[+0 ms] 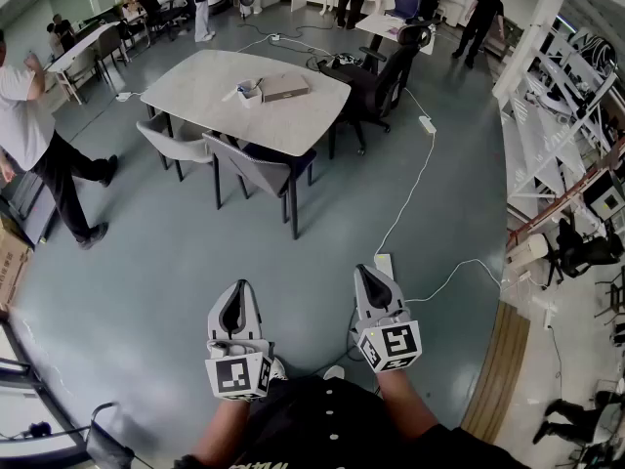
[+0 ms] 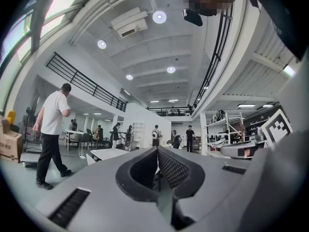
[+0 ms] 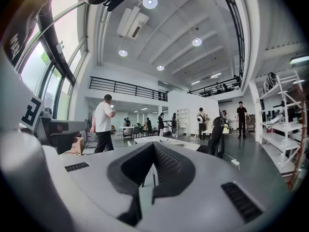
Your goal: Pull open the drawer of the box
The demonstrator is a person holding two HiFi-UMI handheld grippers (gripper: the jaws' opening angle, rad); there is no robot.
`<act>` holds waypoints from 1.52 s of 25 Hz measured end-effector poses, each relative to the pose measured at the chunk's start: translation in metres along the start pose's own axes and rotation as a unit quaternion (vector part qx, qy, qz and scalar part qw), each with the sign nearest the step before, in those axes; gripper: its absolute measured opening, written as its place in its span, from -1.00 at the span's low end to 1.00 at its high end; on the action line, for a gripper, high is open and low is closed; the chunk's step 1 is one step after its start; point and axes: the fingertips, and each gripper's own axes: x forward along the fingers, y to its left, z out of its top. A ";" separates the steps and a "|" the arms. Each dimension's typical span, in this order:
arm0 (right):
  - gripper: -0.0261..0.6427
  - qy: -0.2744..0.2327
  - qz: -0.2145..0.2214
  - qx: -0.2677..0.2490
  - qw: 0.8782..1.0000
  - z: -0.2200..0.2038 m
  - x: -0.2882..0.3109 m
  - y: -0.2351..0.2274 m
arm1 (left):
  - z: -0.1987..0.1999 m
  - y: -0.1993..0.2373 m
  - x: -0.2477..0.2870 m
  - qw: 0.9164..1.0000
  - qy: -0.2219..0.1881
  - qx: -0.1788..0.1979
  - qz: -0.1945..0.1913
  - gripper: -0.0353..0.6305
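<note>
Floor: a wide stretch of grey floor [image 1: 176,252] lies between me and the furniture, with a white cable [image 1: 415,189] trailing over it on my right.
Table: the pale table [image 1: 210,86] stands well ahead of me, with grey chairs [image 1: 252,169] along its near side.
Box: the box [image 1: 284,87] lies flat on the tabletop toward the table's right end, well apart from both my grippers.
Left gripper: my left gripper [image 1: 237,293] is held low and level in front of my body. Its fingers [image 2: 170,166] are pressed together with nothing between them.
Right gripper: my right gripper [image 1: 371,277] sits beside it, also level. Its fingers [image 3: 166,161] are pressed together and pinch nothing.
Step in hand: I judge this to be the approach. The drawer is not yet touched, so none of the pulling is done.
Next move: I would need to walk across to the table, spread one pair of fingers and find the drawer's front or handle. The other gripper may have to steady the box so that it does not slide.
Hard to make out: the box is too small from here to show which face carries the drawer, or any handle. A small pale object [image 1: 249,91] just beside it I cannot identify. Neither gripper view shows the box clearly.
</note>
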 end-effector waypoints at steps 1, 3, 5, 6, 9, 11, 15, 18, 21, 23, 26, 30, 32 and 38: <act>-0.93 -0.001 0.000 0.000 1.000 0.001 0.000 0.001 | 0.000 0.000 0.000 1.000 0.000 0.000 0.000 -0.85; -0.93 -0.002 0.000 0.000 1.000 0.001 0.000 0.002 | 0.001 0.000 0.000 1.000 0.000 0.000 -0.001 -0.85; -0.93 0.000 0.001 0.000 1.000 0.002 0.000 0.003 | 0.003 0.002 0.000 1.000 -0.001 0.000 -0.002 -0.85; -0.93 0.001 0.001 -0.001 1.000 0.002 0.001 0.004 | 0.003 0.002 0.001 1.000 -0.001 0.000 -0.002 -0.85; -0.93 0.000 0.003 -0.001 1.000 0.003 0.002 0.005 | 0.003 0.002 0.001 1.000 -0.001 0.000 -0.003 -0.85; -0.93 0.000 0.003 0.000 1.000 0.003 0.004 0.006 | 0.003 0.003 0.002 1.000 -0.001 0.000 -0.004 -0.85; -0.93 -0.016 -0.001 0.008 1.000 0.006 0.007 0.008 | 0.003 0.007 0.003 1.000 0.000 -0.002 -0.004 -0.85; -0.93 -0.014 -0.006 0.004 1.000 0.007 0.012 0.013 | 0.004 0.012 0.003 1.000 0.000 -0.004 -0.009 -0.85; -0.93 -0.007 -0.011 0.005 1.000 0.002 0.017 0.024 | 0.002 0.021 0.001 1.000 0.001 -0.006 -0.017 -0.85; -0.93 -0.005 -0.017 0.006 1.000 -0.002 0.021 0.034 | 0.000 0.032 -0.001 1.000 0.000 -0.006 -0.022 -0.85; -0.93 -0.004 -0.027 0.009 1.000 -0.006 0.025 0.052 | 0.002 0.049 -0.005 0.999 -0.003 -0.006 -0.033 -0.85; -0.93 -0.004 -0.036 0.013 0.999 -0.004 0.031 0.067 | 0.005 0.066 -0.002 0.999 -0.002 -0.003 -0.040 -0.85; -0.93 -0.001 -0.038 0.016 0.999 -0.004 0.035 0.070 | 0.001 0.071 0.001 0.999 0.004 -0.009 -0.040 -0.85; -0.93 -0.001 -0.041 0.020 0.999 -0.002 0.054 0.071 | -0.006 0.076 0.010 0.999 0.011 -0.019 -0.042 -0.85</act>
